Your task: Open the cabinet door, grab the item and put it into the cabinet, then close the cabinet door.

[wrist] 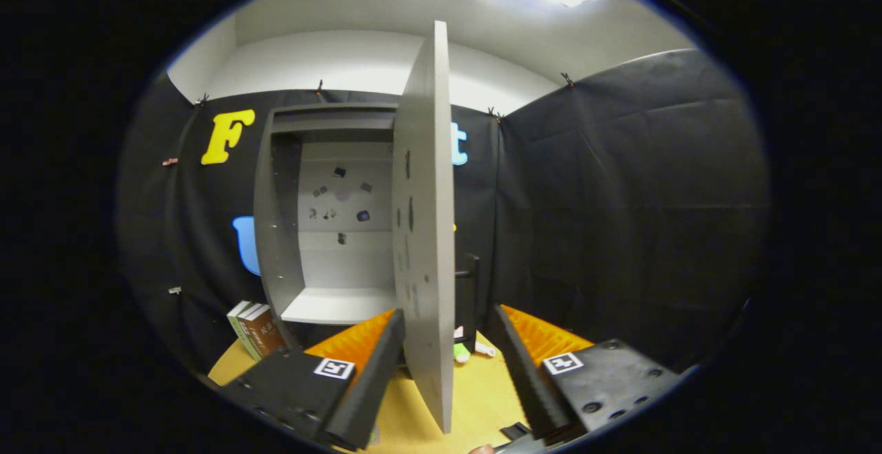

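A grey cabinet (277,233) stands on the table against the booth wall. Its door (424,185) is swung wide open and I see it nearly edge-on. Inside, the pale shelf (331,306) is bare and the back panel carries a few small dark marks. My gripper (446,313) is open, with the door's free edge standing between the two fingers. The left fingertip is close beside the door's inner face, and the right one is clearly apart from it. A dark handle (468,278) sticks out on the door's outer side. Small green and white items (463,352) lie on the table beyond the door.
The round wooden table (482,392) carries the cabinet. Two or three books (255,330) stand upright left of the cabinet's base. Black cloth walls close in the back and the right side.
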{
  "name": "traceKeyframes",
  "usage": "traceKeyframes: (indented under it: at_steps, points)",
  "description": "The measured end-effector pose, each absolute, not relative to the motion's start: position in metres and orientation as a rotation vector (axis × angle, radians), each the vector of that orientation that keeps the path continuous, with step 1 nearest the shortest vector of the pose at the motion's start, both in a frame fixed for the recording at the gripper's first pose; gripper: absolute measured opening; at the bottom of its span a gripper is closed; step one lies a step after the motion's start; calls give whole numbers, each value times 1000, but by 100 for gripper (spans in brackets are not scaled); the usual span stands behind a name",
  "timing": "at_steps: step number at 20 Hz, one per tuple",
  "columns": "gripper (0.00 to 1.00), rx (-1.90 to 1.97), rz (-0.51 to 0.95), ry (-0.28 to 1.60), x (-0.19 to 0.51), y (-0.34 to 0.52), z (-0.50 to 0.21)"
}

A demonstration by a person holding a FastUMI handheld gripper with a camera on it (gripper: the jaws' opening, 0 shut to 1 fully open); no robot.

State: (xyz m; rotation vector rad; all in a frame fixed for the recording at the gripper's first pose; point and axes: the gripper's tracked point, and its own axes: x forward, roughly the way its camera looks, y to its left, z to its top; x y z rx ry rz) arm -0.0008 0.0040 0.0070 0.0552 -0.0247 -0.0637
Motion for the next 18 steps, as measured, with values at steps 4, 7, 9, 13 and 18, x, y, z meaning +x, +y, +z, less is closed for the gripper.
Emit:
traceKeyframes:
  at_steps: [4,7,9,13,18]
  points:
    - [99,38,43,-10,-5,58,-8]
    - [99,50,109,114,2,103,-51]
    - [99,47,136,197,9,128,-86]
    - [100,71,181,392,20,176,-175]
    - [100,89,192,631,40,207,-308]
